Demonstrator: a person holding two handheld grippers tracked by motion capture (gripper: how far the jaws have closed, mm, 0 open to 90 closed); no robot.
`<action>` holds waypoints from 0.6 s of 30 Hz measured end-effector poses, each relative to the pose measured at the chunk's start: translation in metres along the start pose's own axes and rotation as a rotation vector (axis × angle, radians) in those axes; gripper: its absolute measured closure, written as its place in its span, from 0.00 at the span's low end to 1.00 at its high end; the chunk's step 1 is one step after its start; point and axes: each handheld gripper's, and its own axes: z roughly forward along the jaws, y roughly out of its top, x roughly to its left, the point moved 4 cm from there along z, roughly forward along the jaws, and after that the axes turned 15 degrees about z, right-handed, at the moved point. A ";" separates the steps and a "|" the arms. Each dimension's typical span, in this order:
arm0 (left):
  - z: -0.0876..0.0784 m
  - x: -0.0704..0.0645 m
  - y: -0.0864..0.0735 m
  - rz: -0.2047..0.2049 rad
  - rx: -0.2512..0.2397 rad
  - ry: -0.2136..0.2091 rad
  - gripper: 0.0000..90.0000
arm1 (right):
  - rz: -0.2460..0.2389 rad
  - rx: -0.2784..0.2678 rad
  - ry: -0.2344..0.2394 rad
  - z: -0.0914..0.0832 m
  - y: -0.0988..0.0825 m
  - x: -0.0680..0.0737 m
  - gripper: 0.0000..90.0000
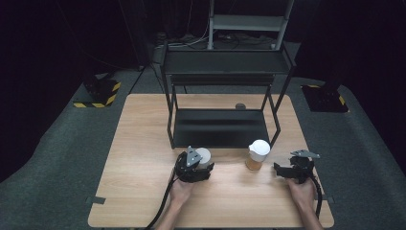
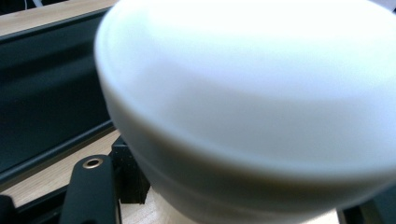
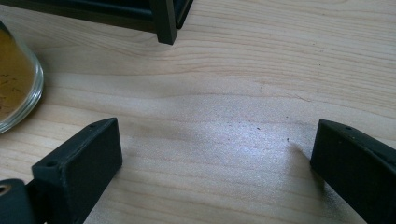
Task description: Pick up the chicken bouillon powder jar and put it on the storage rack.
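Note:
A jar with a white lid point(image 1: 204, 155) stands on the wooden table just in front of the black rack. My left gripper point(image 1: 200, 166) is shut on this jar from the near side. In the left gripper view the lid point(image 2: 252, 93) looms very close, with a black jaw tip beside the jar at the lower left. A second jar point(image 1: 258, 154), white-lidded with amber contents, stands to the right. My right gripper point(image 1: 287, 169) rests beyond it near the table's right side, open, with bare wood between its jaws point(image 3: 215, 172). The amber jar's glass point(image 3: 16, 79) sits at that view's left edge.
A black two-level rack point(image 1: 220, 128) stands at the back middle of the table point(image 1: 139, 191), and one of its legs point(image 3: 164, 23) is ahead of the right gripper. A small dark round object point(image 1: 240, 106) lies behind the rack. Dark floor surrounds the table.

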 end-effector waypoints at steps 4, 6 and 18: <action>-0.003 0.002 0.002 -0.005 0.001 -0.004 0.38 | 0.000 0.000 0.000 0.000 0.000 0.000 0.02; -0.004 0.002 0.003 -0.010 -0.001 -0.003 0.38 | 0.000 0.000 0.000 0.000 0.000 0.000 0.02; -0.012 0.010 0.015 -0.011 0.013 -0.028 0.39 | -0.002 0.000 0.001 0.000 0.000 0.000 0.02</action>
